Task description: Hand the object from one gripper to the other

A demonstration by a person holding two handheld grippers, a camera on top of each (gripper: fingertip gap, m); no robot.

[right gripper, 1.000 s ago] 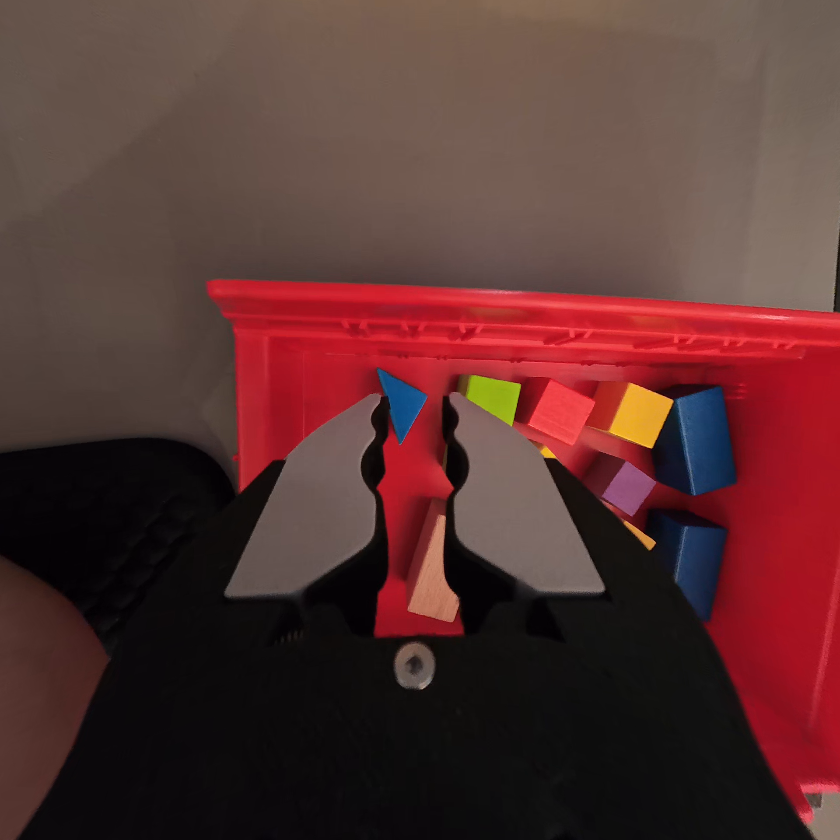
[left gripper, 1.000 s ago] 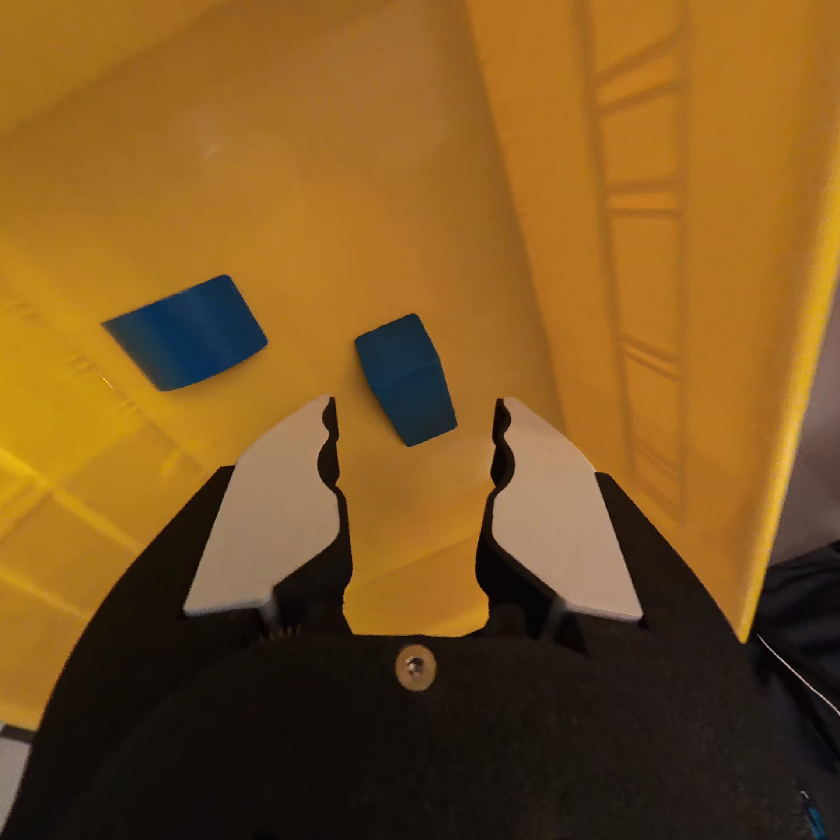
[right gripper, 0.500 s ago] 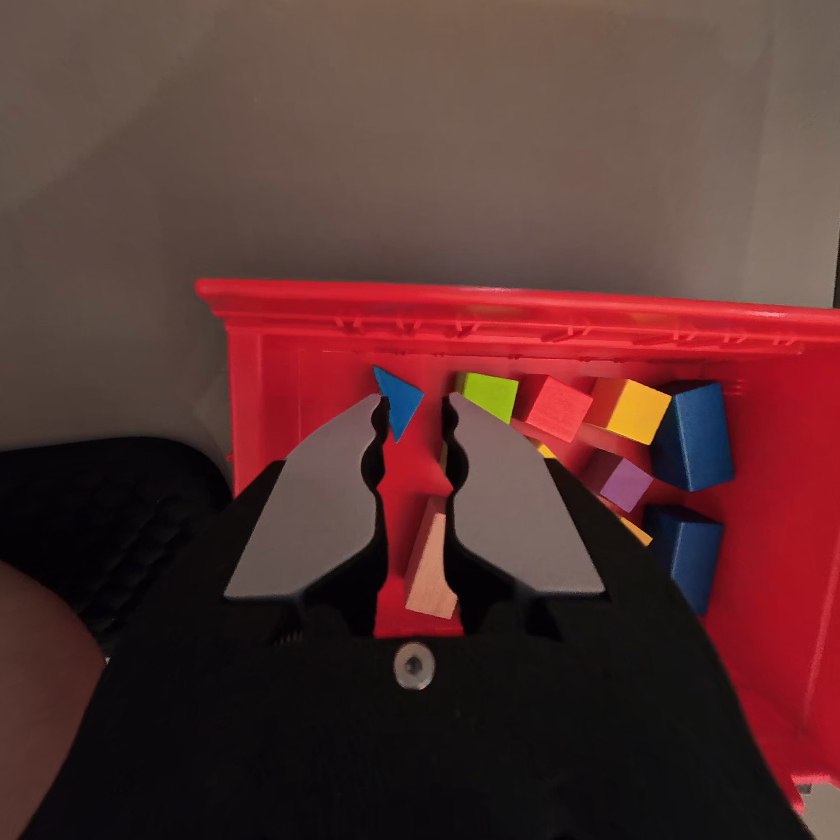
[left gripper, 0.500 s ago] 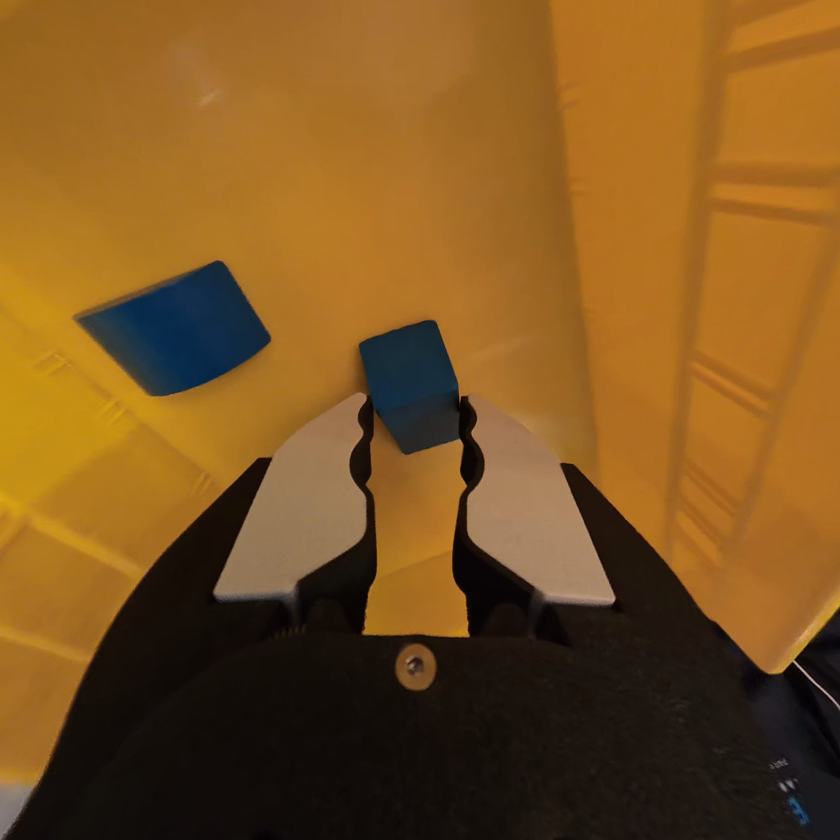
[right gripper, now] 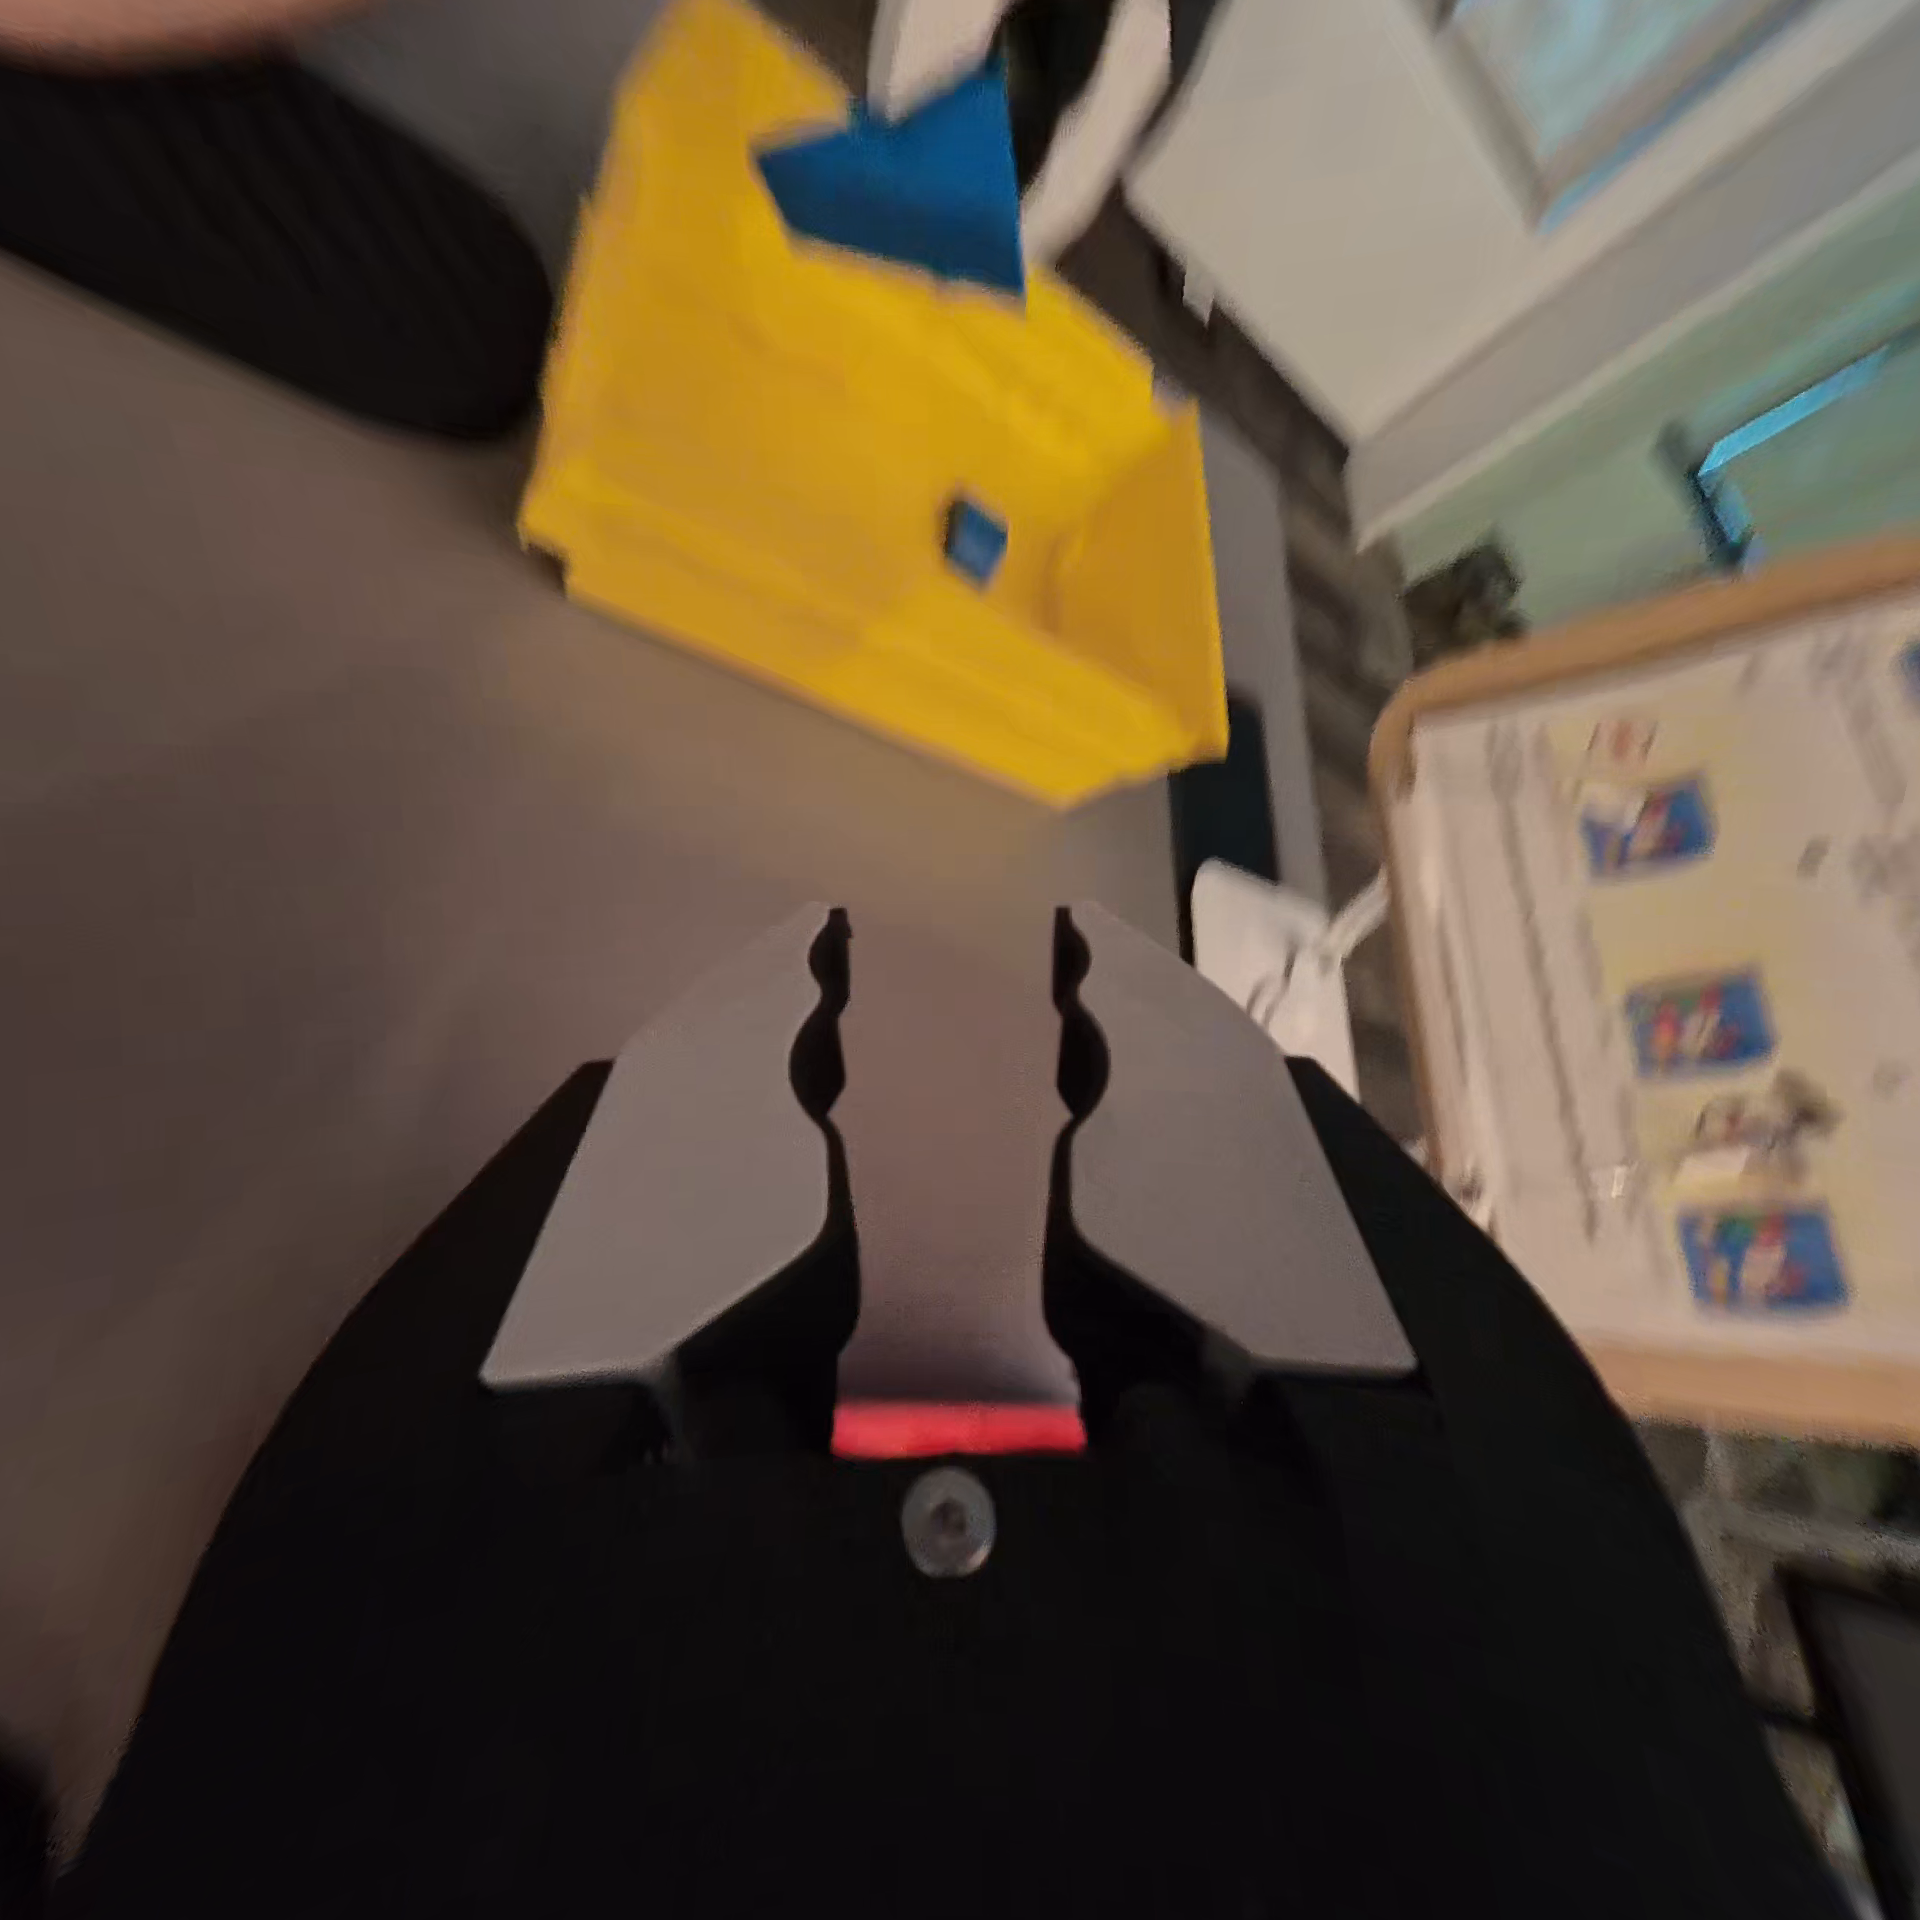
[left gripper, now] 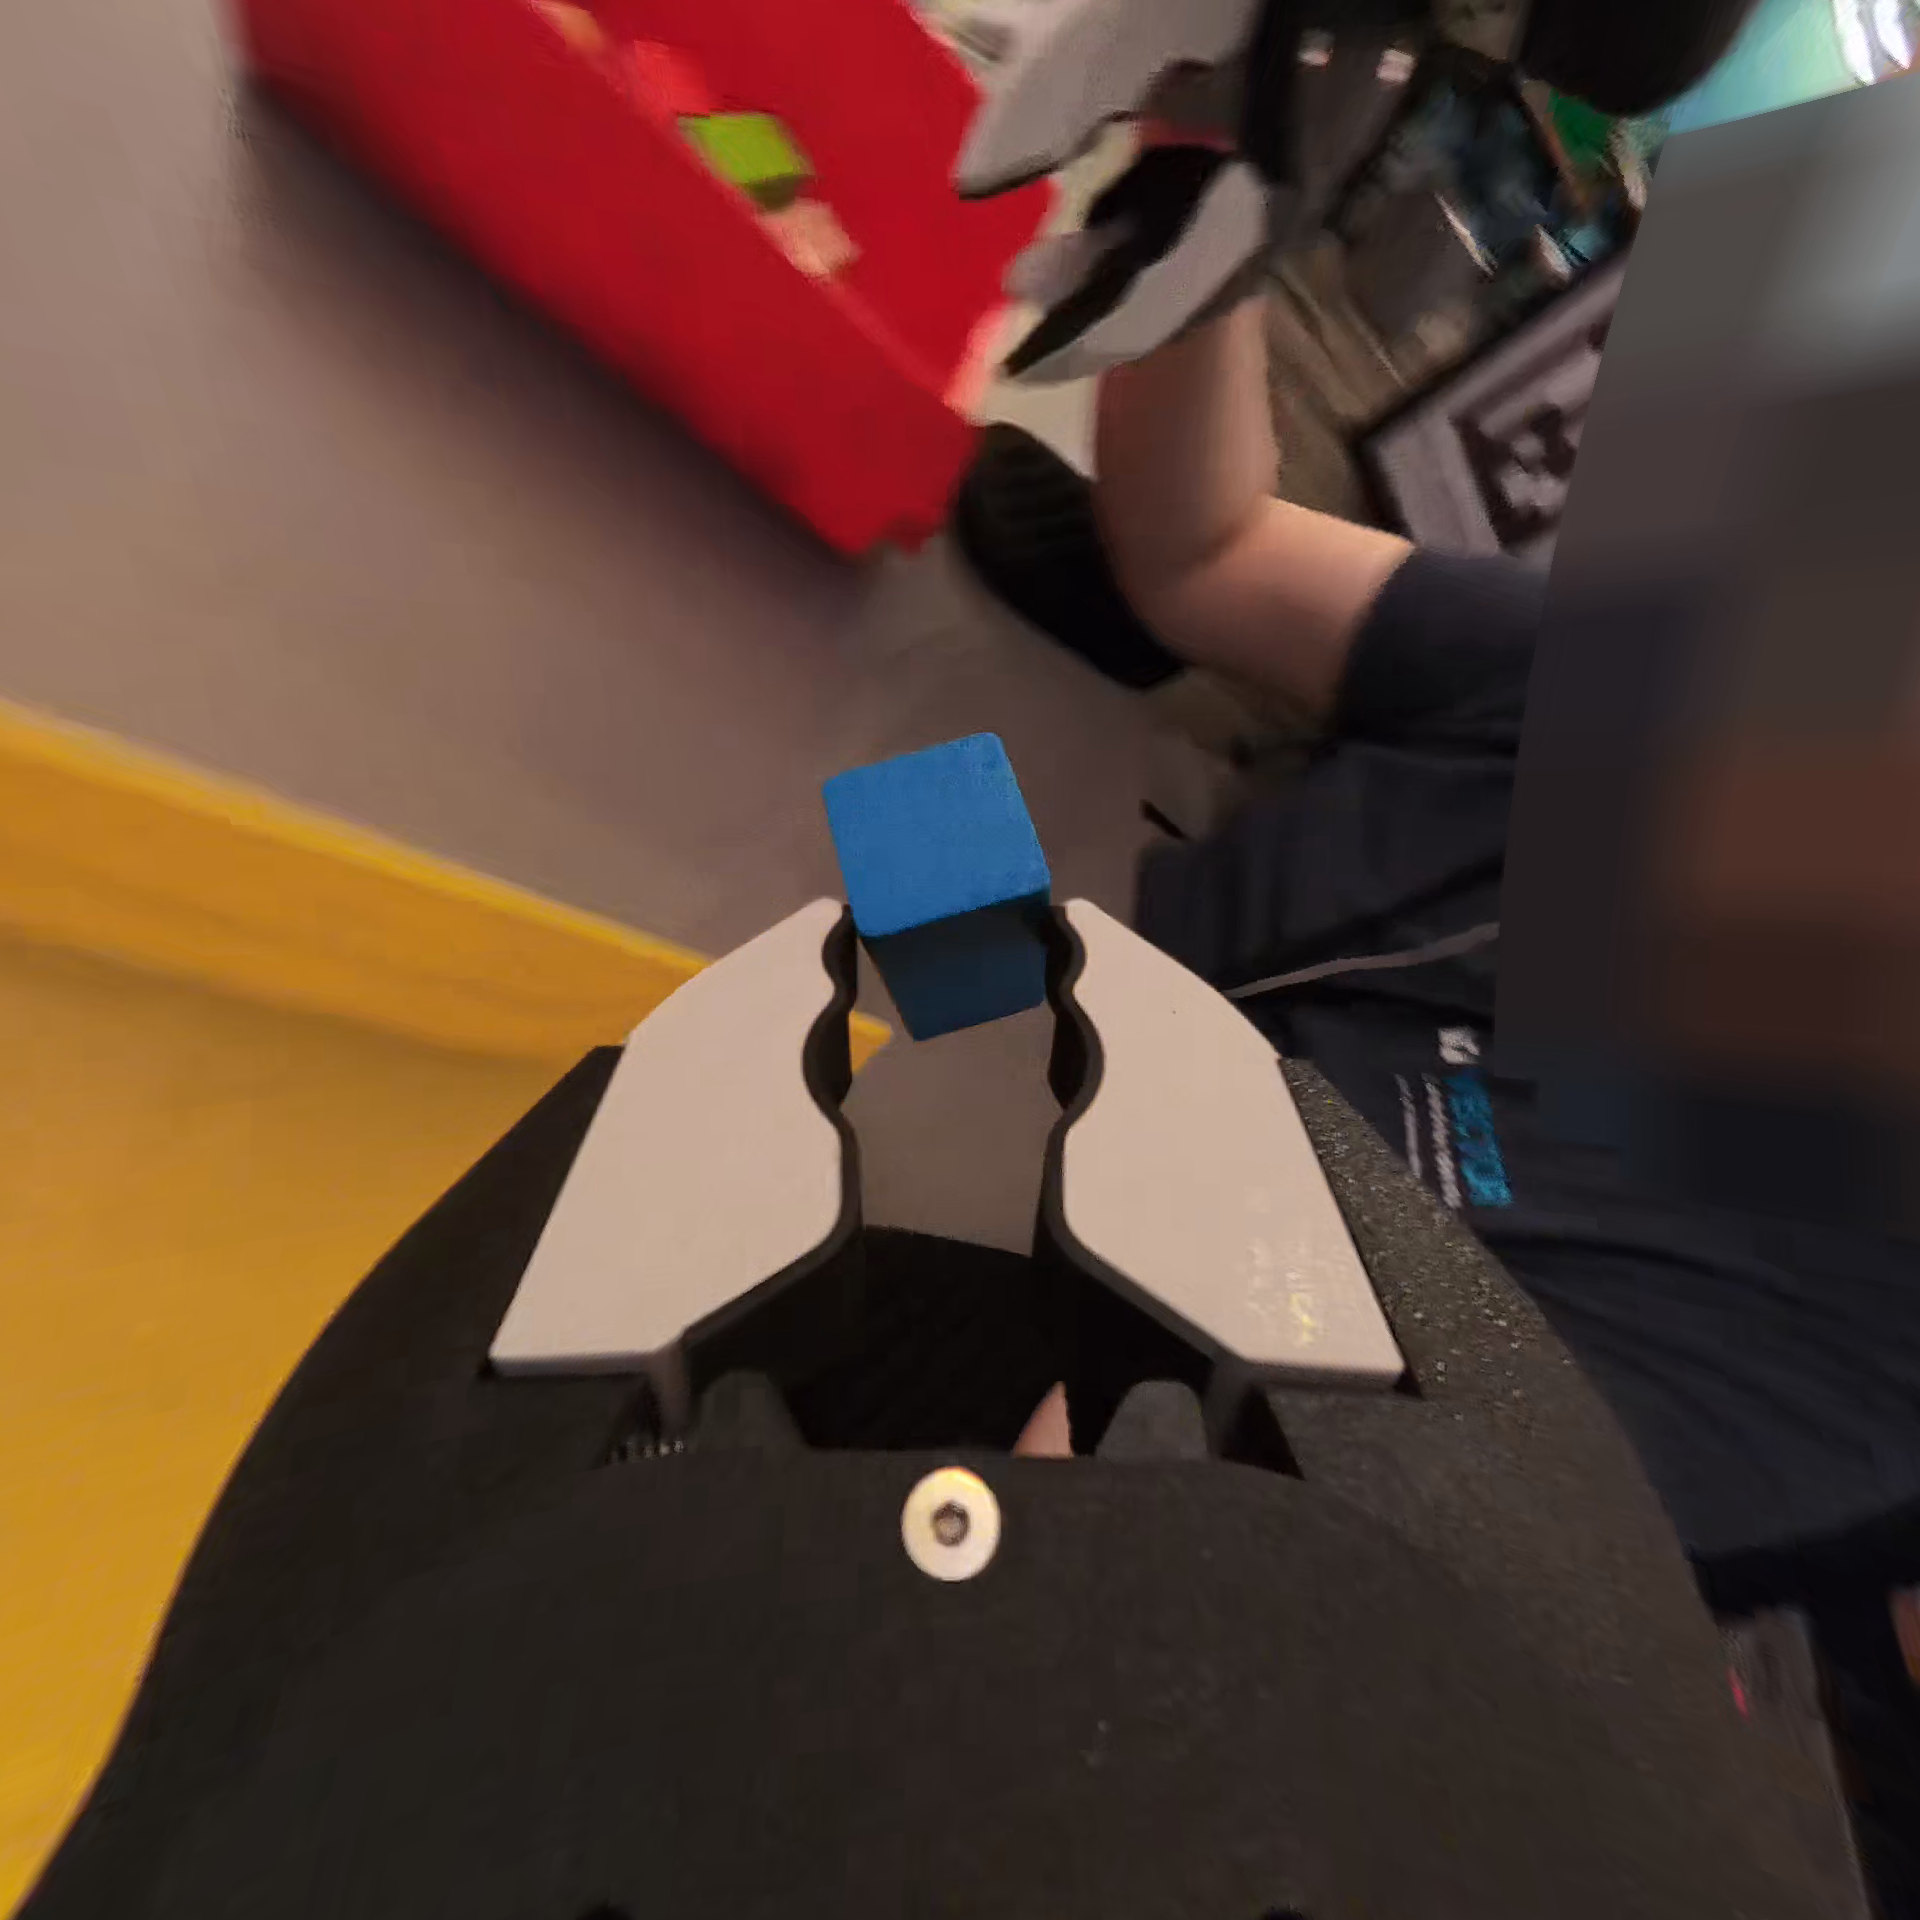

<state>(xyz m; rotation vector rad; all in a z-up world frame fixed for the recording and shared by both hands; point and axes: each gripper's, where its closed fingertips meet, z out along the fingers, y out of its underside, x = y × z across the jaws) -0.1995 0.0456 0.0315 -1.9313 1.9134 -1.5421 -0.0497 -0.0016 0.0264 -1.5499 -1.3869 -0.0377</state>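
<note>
Blue and square-edged, the block [left gripper: 940,873] sits pinched between the tips of the left gripper [left gripper: 951,920], tilted, most of it standing clear beyond the fingertips. It is held above the grey table [left gripper: 312,540], off the yellow bin [left gripper: 208,1039], whose rim lies from 8 to 9 o'clock in the left wrist view. Bare table separates that rim from the red bin [left gripper: 665,270] at 11 o'clock. The red bin holds a green cube [left gripper: 748,156] and other pieces too blurred to tell.

The right gripper [right gripper: 951,925] has its fingers parted by a moderate gap with nothing between them; only grey table shows through. In the left wrist view it appears blurred at 1 o'clock [left gripper: 1132,260], well apart from the block, with a person's arm [left gripper: 1226,540] below it.

From the right wrist view, the yellow bin [right gripper: 779,468] lies at 12 o'clock, with open table between it and the fingertips. One small blue piece [right gripper: 975,545] rests inside near its right wall. At the top edge the block [right gripper: 914,197] shows again, blurred, in the left gripper's light fingers [right gripper: 1091,125]. A board with coloured pictures [right gripper: 1683,1039] stands at 3 o'clock.
</note>
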